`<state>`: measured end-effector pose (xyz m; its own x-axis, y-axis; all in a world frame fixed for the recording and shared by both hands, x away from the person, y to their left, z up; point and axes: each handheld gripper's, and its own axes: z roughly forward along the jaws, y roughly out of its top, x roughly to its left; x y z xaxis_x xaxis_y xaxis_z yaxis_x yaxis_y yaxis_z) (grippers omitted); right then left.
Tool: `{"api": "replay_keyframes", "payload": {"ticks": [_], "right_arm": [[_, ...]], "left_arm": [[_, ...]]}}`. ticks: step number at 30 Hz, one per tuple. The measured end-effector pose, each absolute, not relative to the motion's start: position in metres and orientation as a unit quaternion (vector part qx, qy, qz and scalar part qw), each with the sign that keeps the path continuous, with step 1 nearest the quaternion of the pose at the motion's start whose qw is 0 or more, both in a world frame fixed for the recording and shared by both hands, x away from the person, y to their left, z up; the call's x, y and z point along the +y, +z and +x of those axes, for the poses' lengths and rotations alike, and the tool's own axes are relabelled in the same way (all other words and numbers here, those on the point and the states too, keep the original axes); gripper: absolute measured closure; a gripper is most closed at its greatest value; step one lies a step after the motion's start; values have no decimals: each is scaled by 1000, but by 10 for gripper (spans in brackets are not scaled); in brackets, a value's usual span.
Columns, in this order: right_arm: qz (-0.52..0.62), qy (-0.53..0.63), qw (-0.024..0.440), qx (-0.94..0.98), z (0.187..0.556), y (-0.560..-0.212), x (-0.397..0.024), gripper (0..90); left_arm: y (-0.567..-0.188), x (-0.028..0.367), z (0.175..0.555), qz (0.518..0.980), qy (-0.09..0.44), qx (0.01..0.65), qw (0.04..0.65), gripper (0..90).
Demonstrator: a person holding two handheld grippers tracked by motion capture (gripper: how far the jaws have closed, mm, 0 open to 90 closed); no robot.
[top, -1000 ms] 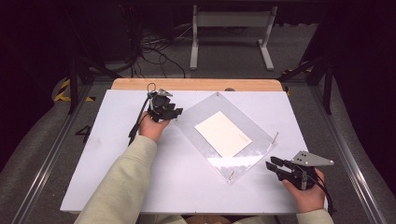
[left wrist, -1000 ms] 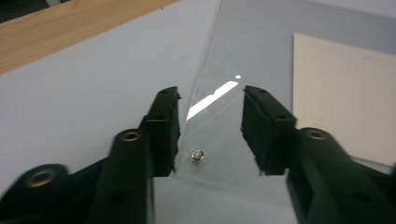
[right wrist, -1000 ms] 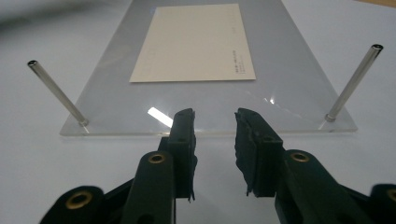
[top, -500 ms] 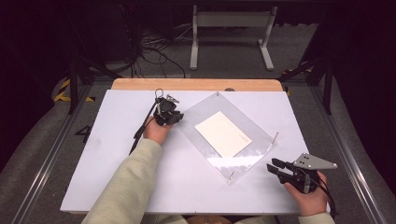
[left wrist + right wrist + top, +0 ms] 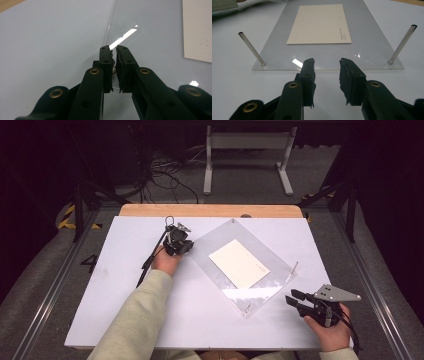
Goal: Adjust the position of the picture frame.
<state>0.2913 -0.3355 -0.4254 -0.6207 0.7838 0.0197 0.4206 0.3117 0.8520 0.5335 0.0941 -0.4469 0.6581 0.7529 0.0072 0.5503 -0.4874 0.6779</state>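
Pinching what looks like a small pin at the clear plate's (image 5: 235,265) far-left edge, the left gripper (image 5: 113,53) has just closed, while the right gripper (image 5: 326,65) waits open just short of the near edge, two upright pins (image 5: 252,48) already standing there.

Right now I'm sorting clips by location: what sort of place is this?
Likely a lab recording bench: a white table on a metal frame, loose cables on grey floor, dark surroundings.
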Motion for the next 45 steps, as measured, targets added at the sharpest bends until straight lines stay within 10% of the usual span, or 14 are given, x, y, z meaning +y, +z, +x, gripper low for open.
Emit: {"api": "replay_keyframes", "payload": {"ticks": [16, 45], "right_arm": [[386, 443, 203, 784, 292, -426, -335, 634], [373, 447, 186, 792, 258, -426, -336, 626]], "left_arm": [[-443, 98, 528, 870, 140, 356, 310, 845], [-439, 130, 395, 927, 102, 229, 280, 844]]}}
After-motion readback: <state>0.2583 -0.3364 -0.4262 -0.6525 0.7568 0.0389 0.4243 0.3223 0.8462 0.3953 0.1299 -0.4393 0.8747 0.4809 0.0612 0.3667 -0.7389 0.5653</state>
